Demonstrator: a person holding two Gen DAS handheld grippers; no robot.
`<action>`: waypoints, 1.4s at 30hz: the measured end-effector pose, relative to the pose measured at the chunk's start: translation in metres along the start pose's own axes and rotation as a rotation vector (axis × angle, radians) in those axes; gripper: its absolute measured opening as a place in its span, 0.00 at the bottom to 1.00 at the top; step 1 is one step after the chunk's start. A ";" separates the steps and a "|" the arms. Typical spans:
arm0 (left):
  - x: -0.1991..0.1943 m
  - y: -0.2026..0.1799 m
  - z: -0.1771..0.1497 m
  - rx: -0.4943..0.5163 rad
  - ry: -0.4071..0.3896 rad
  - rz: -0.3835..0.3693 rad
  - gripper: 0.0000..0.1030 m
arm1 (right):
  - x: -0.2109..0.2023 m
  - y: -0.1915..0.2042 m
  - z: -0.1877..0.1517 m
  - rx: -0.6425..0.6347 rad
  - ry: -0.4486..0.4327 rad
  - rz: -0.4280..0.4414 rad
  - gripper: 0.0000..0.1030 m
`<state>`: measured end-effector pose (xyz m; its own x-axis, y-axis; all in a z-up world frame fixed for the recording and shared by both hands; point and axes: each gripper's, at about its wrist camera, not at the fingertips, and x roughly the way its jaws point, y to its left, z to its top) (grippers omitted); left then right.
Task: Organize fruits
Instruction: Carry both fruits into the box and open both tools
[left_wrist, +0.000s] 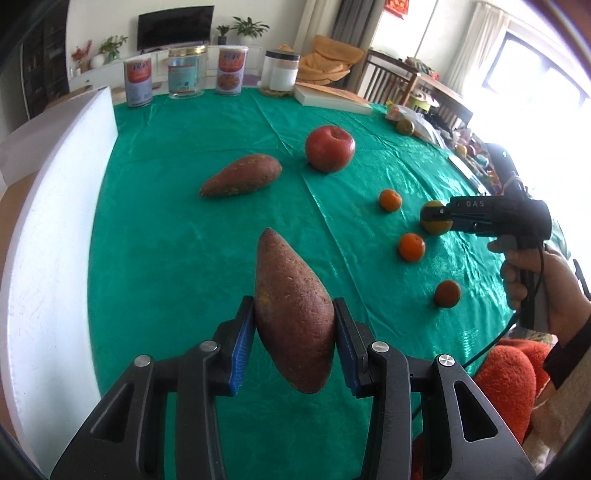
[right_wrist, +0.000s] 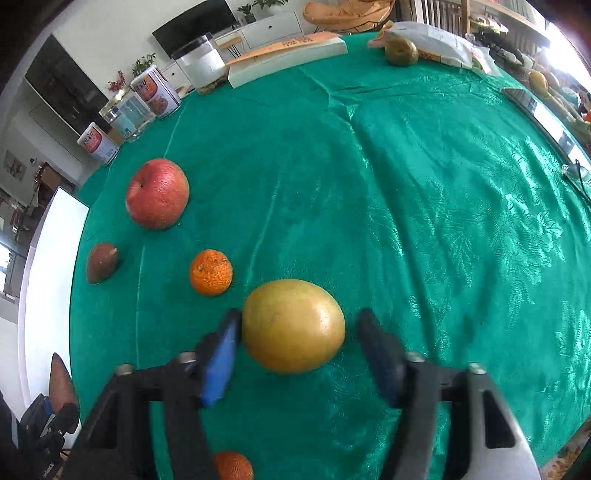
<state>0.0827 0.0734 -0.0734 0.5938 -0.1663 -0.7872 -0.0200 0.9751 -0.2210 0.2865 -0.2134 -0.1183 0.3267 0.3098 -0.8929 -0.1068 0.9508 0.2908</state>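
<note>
My left gripper (left_wrist: 294, 332) is shut on a reddish-brown sweet potato (left_wrist: 291, 314), which it holds tip-forward above the green tablecloth (left_wrist: 184, 240). A second sweet potato (left_wrist: 242, 175) lies further back, beside a red apple (left_wrist: 330, 148). Three small oranges (left_wrist: 390, 199) (left_wrist: 411, 247) (left_wrist: 447, 293) sit at the right. My right gripper (right_wrist: 299, 314) straddles a yellow round fruit (right_wrist: 293, 325) resting on the cloth. Its left blue pad touches the fruit and its right finger stands a little off it. The right wrist view also shows the apple (right_wrist: 157, 194) and an orange (right_wrist: 211, 272).
A white foam board (left_wrist: 48, 258) runs along the left table edge. Cans (left_wrist: 138, 83), a jar (left_wrist: 280, 72) and a book (left_wrist: 332, 98) line the far edge. A greenish fruit (right_wrist: 402, 51) and clutter sit at the far right. A hand (left_wrist: 535, 284) holds the right gripper.
</note>
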 end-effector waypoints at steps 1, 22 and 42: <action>-0.005 0.002 0.000 -0.004 -0.006 -0.004 0.41 | -0.002 -0.001 -0.001 0.010 -0.003 -0.012 0.50; -0.149 0.188 -0.036 -0.354 -0.097 0.317 0.41 | -0.061 0.389 -0.150 -0.689 0.072 0.579 0.51; -0.166 0.179 -0.039 -0.361 -0.221 0.402 0.75 | -0.092 0.386 -0.156 -0.795 -0.096 0.448 0.55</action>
<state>-0.0508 0.2695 -0.0050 0.6356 0.2792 -0.7198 -0.5288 0.8367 -0.1424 0.0690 0.1246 0.0228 0.1715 0.6820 -0.7110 -0.8455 0.4723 0.2491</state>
